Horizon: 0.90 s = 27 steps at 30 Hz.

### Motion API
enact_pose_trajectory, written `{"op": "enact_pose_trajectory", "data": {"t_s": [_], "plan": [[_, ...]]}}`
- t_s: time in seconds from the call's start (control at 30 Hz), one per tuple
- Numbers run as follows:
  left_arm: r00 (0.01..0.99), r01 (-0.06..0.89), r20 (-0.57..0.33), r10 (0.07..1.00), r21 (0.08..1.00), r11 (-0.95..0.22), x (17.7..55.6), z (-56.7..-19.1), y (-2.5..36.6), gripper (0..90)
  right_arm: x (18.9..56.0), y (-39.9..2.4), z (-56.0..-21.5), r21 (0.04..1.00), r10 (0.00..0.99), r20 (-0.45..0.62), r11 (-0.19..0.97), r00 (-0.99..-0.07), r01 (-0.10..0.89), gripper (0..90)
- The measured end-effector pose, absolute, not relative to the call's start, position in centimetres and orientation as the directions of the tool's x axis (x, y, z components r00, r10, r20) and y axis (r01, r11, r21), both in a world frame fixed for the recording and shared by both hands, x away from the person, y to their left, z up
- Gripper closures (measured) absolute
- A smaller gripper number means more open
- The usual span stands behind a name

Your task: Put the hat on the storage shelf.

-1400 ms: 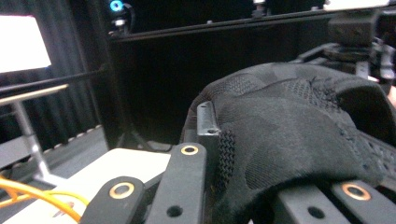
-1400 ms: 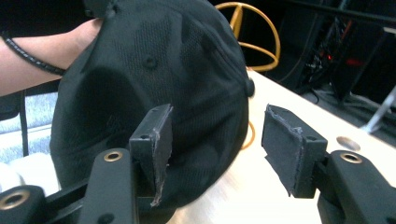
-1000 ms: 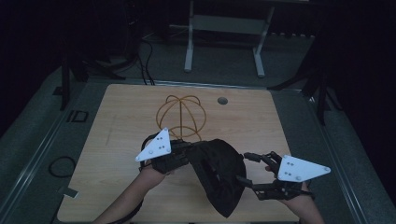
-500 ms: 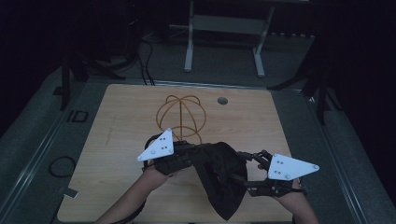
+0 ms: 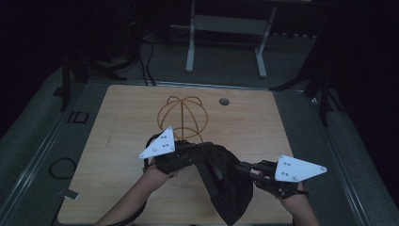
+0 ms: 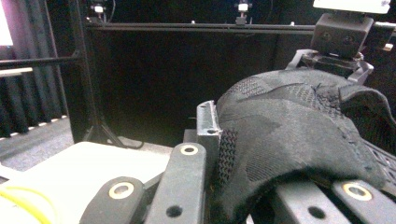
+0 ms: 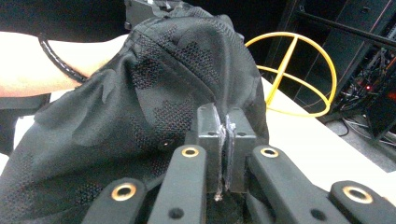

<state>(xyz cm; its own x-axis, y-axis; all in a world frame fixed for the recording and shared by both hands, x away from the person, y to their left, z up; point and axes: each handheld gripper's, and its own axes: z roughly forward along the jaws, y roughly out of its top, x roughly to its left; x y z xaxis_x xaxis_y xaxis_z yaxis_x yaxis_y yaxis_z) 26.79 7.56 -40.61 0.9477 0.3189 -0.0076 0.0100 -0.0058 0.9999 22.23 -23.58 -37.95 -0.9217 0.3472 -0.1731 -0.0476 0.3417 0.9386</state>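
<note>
High view: a black mesh cloth hangs between the left gripper and the right gripper, low over the wooden counter, with a yellow wire sphere behind them.

Left gripper view: the jaws are clenched on a fold of the cloth, which drapes over them.

Right gripper view: the jaws have just been closing and now meet, seemingly pinching a thin edge of the cloth, though the contact is hard to make out.
</note>
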Motion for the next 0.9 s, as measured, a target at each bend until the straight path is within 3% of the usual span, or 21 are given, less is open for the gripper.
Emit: {"op": "enact_pose_trajectory", "data": {"t_s": [0.17,0.27,0.4,0.9], "plan": [[0.946,0.006,0.001,0.325,1.0,-0.02,26.7,-40.4,7.5,85.6,22.1,-23.8,-37.6,0.941,0.348,-0.159,0.335,-0.924,-0.036,87.4],[0.937,0.021,-0.006,0.349,0.999,-0.039,26.5,-40.1,7.7,71.2,22.1,-24.1,-37.4,0.945,0.345,-0.155,0.326,-0.926,-0.037,87.4],[0.924,0.01,0.024,0.382,0.996,-0.088,26.2,-39.8,8.0,63.1,22.1,-24.6,-37.1,0.951,0.365,-0.149,0.308,-0.919,-0.032,87.4],[0.885,0.004,0.072,0.46,0.987,-0.161,25.4,-40.2,10.3,60.2,22.5,-27.7,-35.3,0.965,0.488,-0.143,0.263,-0.861,-0.011,87.3]]}}
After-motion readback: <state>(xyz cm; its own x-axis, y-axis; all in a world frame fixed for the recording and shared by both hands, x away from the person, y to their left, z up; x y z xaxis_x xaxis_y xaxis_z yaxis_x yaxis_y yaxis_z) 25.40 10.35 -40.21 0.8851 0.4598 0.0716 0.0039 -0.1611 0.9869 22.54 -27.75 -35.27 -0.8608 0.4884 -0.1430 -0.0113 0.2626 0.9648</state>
